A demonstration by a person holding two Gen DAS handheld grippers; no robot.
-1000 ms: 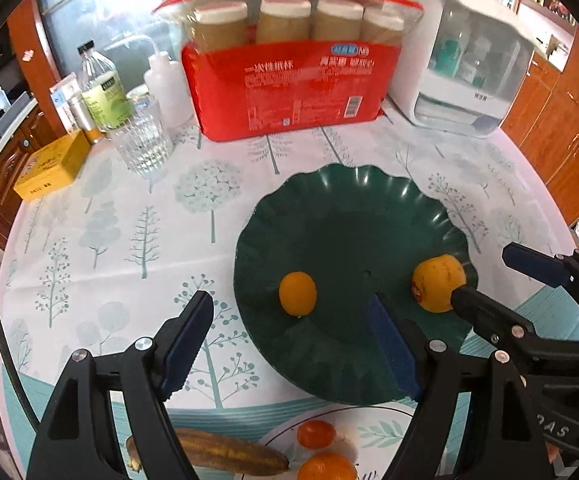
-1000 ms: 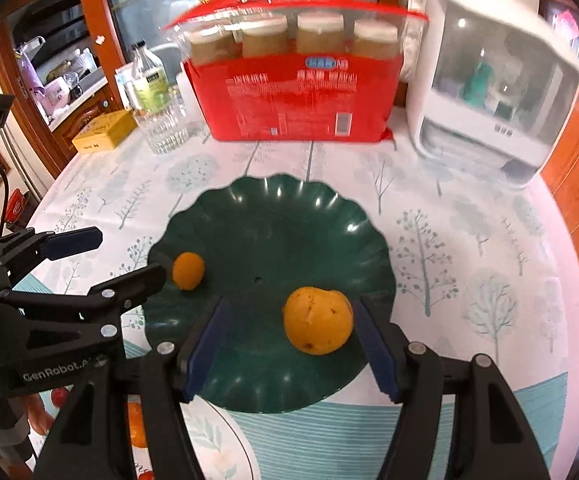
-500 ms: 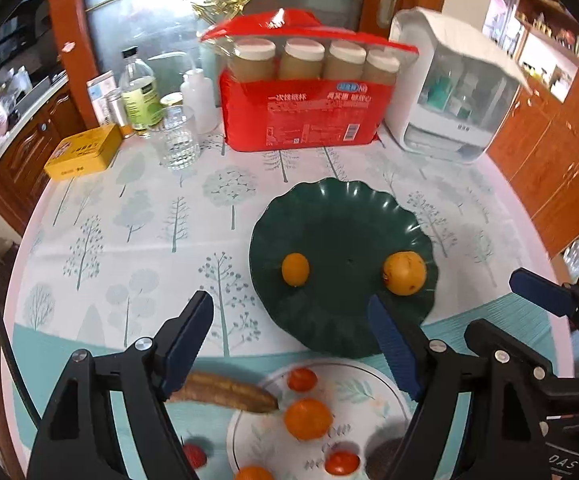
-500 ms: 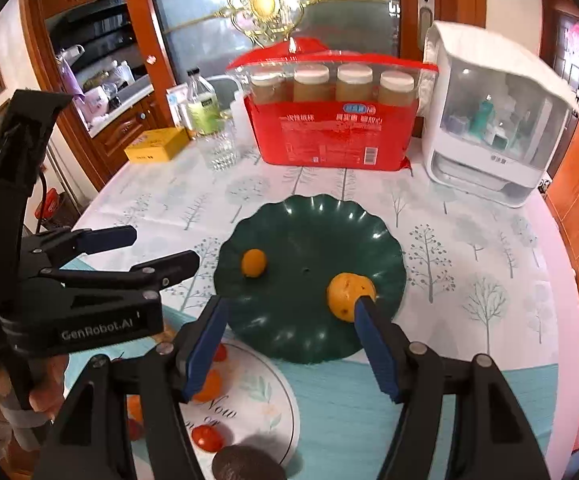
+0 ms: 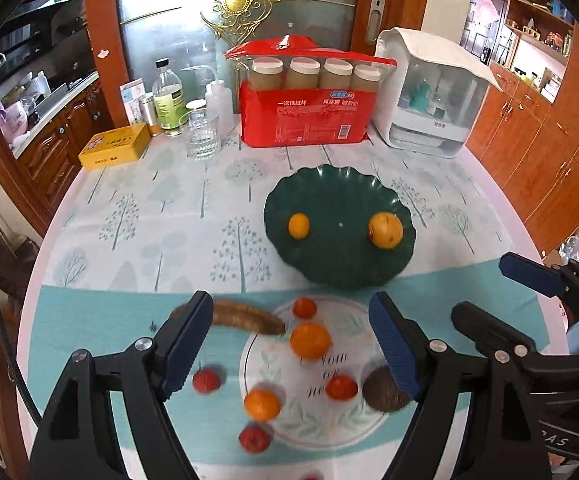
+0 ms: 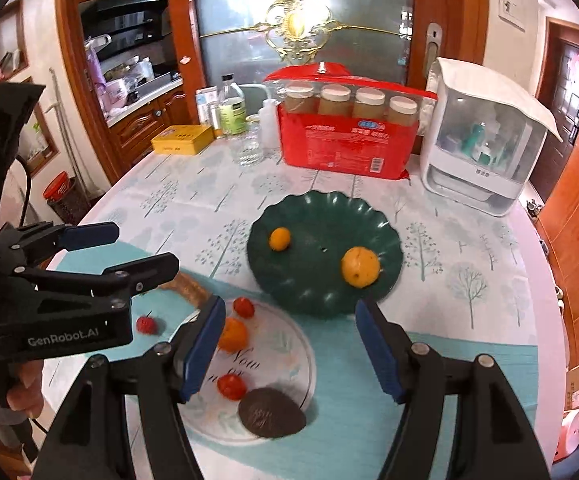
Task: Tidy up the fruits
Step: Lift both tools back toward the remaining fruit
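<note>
Green plate (image 5: 329, 184) holds two oranges; white plate (image 5: 353, 436) two.

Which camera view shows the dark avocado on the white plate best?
The right wrist view: the avocado lies whole and sharp at the white plate's near rim. In the left wrist view the avocado is blurred and partly hidden behind a gripper finger.

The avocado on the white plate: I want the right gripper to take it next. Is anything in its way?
Nothing visible blocks it. The avocado lies at the white plate's near edge, just below the open right gripper. The closest thing, a cherry tomato, sits beside it, to its left.
</note>
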